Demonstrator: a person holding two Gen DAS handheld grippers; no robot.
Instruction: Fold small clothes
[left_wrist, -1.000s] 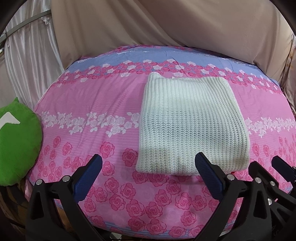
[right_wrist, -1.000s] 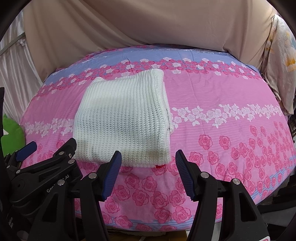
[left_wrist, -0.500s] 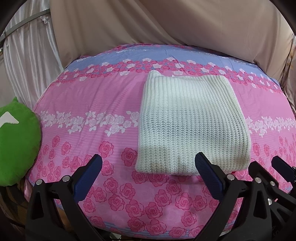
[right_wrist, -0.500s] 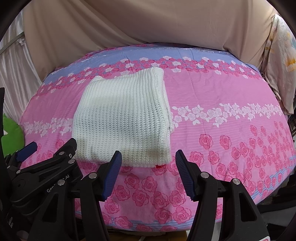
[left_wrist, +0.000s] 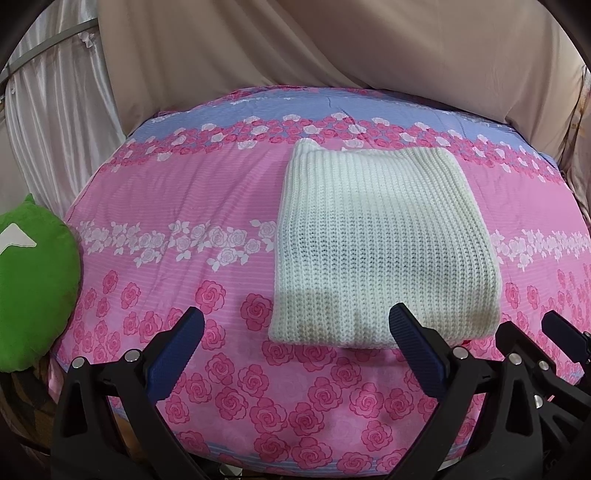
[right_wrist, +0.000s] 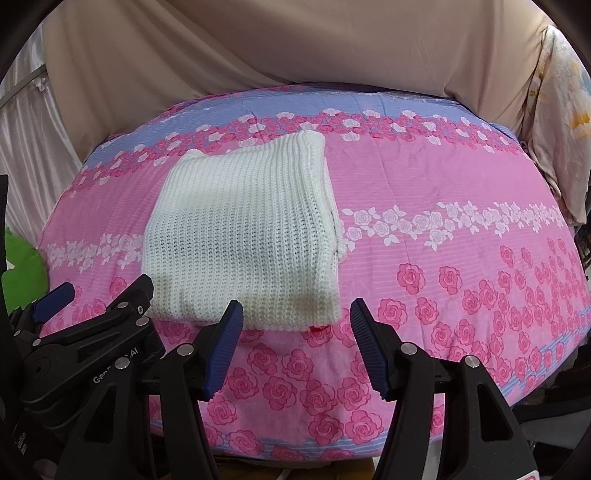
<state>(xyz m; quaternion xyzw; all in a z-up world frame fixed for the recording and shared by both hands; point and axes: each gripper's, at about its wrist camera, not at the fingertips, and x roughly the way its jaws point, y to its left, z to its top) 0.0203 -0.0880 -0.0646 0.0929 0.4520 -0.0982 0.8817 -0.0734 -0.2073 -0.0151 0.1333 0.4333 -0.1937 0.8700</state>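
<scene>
At your far left a green cushion (left_wrist: 35, 284) sits off the edge of the bed (left_wrist: 177, 206), clear of the work. Your left gripper (left_wrist: 295, 339) hangs over the near edge with its jaws spread wide and nothing between them. Just ahead and to its right lies the knit (left_wrist: 380, 247), a white ribbed piece folded into a thick square, flat on the pink sheet in the middle of the bed. It looks soft, light and floppy, so expect it to sag and its layers to slide apart if you lift one corner only. The loose stitch can snag on a pad, so pinch all layers together at the near corners. Your right gripper (right_wrist: 295, 343) is parted too and empty, close to the knit's near right corner. A red speck shows under that corner; I cannot tell what it is.
</scene>
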